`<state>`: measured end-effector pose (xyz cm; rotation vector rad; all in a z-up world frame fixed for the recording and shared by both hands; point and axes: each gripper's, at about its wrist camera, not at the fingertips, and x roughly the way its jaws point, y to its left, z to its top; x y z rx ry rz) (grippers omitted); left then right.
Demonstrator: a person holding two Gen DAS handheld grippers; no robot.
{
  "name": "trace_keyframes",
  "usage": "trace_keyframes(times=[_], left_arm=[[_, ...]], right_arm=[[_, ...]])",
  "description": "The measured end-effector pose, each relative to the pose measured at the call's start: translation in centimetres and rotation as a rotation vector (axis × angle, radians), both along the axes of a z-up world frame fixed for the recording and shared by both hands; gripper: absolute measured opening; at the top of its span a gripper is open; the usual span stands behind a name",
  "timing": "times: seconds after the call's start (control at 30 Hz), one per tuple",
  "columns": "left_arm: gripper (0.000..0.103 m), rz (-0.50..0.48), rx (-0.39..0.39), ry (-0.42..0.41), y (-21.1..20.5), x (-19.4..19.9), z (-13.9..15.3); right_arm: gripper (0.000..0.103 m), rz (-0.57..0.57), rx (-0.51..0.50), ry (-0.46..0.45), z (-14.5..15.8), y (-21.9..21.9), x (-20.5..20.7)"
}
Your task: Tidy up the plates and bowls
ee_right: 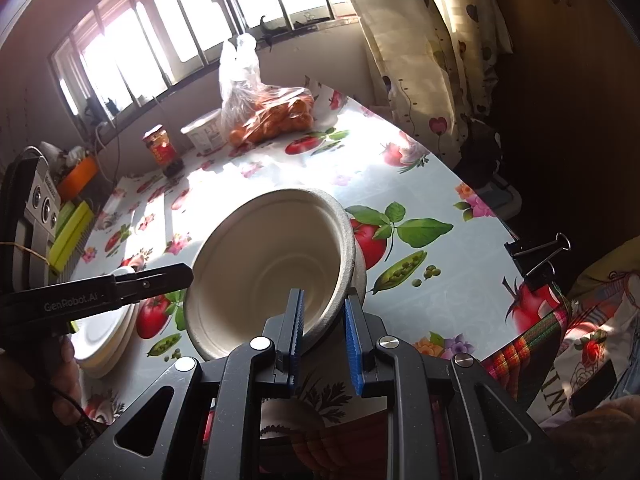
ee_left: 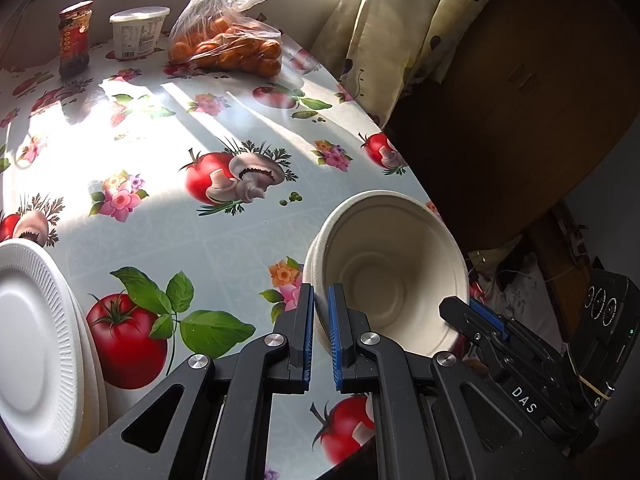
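A stack of off-white paper bowls (ee_left: pixel 384 276) is held tilted above the table's right part, open side toward both cameras; it also shows in the right wrist view (ee_right: pixel 272 268). My left gripper (ee_left: pixel 320 336) is shut on the stack's left rim. My right gripper (ee_right: pixel 324 336) is shut on its right rim, and shows at the right of the left wrist view (ee_left: pixel 480 320). A stack of white foam plates (ee_left: pixel 36 344) lies on the table at the left, also seen in the right wrist view (ee_right: pixel 104 332).
The table (ee_left: pixel 168 216) has a fruit-print cloth. At its far end stand a red sauce jar (ee_left: pixel 74 38), a white tub (ee_left: pixel 138 32) and a bag of oranges (ee_left: pixel 228 44). Curtains (ee_left: pixel 384 32) hang beyond the right edge. A binder clip (ee_right: pixel 536 256) grips the cloth's edge.
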<state>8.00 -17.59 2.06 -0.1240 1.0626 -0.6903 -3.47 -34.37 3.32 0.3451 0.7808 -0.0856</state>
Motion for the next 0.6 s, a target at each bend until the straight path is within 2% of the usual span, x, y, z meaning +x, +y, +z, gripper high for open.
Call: trace_keyframes(times=[0.17, 0.3, 0.6], left_arm=[[0.008, -0.002, -0.001, -0.002, -0.02, -0.03, -0.03], [0.008, 0.001, -0.002, 0.000, 0.00, 0.02, -0.10], [0.008, 0.005, 0.003, -0.008, -0.05, -0.04, -0.05]], right_arm=[[0.022, -0.003, -0.011, 0.002, 0.04, -0.04, -0.01], [0.033, -0.002, -0.035, 0.000, 0.23, 0.04, 0.02], [0.036, -0.006, -0.062, -0.002, 0.26, 0.45, -0.03]])
